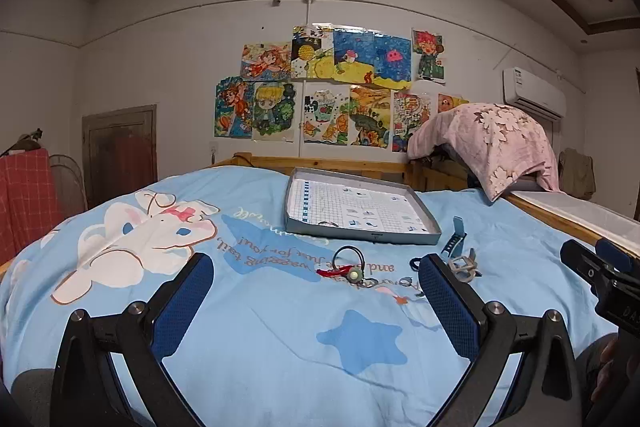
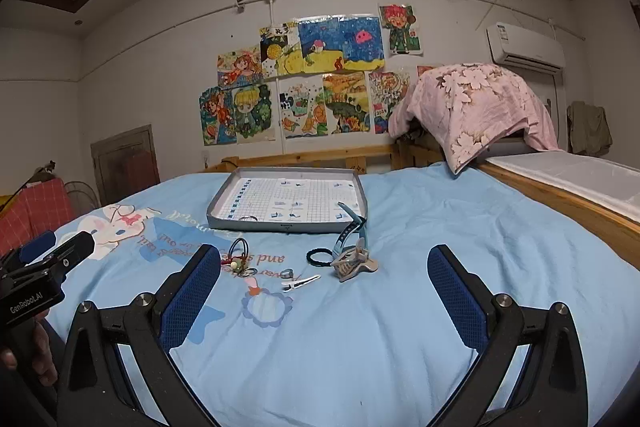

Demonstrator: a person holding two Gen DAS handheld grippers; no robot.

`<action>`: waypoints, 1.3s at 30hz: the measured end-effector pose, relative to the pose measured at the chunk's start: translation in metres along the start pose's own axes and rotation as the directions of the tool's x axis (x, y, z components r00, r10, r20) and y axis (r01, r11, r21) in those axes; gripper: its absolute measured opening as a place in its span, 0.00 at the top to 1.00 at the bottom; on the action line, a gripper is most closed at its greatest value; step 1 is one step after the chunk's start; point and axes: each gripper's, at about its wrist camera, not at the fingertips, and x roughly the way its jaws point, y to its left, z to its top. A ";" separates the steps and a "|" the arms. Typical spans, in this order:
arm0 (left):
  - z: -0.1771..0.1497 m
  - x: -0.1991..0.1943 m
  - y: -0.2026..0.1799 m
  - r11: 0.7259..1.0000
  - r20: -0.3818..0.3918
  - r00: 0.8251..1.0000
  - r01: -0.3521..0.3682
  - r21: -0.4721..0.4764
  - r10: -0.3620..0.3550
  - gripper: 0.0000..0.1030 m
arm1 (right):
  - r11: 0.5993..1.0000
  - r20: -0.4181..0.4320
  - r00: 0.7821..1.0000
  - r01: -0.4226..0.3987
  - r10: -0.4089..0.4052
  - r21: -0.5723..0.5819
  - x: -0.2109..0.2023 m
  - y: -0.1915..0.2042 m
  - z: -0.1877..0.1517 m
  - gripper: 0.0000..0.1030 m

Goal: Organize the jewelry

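A grey shallow box tray [image 1: 362, 235] [image 2: 280, 225] lies on the blue bedspread with one ring [image 1: 329, 224] [image 2: 250, 218] inside near its front wall. In front of it lie loose pieces: a black hair tie with a red and green charm [image 1: 347, 267] [image 2: 239, 259], a blue watch strap [image 1: 454, 237] [image 2: 349, 231], a beige claw clip [image 1: 464, 265] [image 2: 354, 262], a black scrunchie [image 2: 319, 256], small rings [image 2: 287, 273] and a white hair clip [image 2: 300, 283]. My left gripper [image 1: 316, 291] is open and empty, close before the pieces. My right gripper [image 2: 324, 281] is open and empty too.
A wooden bed rail [image 2: 560, 203] runs along the right side with a pink floral quilt [image 2: 476, 107] heaped at its far end. The wooden headboard [image 1: 264, 163] stands behind the tray. The other gripper shows at the left edge of the right wrist view [image 2: 40, 267].
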 end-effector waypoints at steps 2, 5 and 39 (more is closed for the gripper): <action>-0.001 -0.001 -0.001 1.000 0.001 1.000 0.001 -0.001 -0.001 0.00 | 1.000 0.008 1.000 0.001 -0.001 0.000 -0.003 0.000 0.000 0.01; 0.001 -0.002 -0.002 1.000 0.006 1.000 0.003 -0.002 -0.003 0.00 | 1.000 0.021 1.000 0.001 -0.001 -0.004 -0.003 0.002 0.002 0.01; 0.015 0.082 -0.017 1.000 -0.009 1.000 -0.007 -0.022 0.007 0.00 | 0.999 0.059 0.997 0.040 -0.041 0.015 0.066 -0.014 0.023 0.01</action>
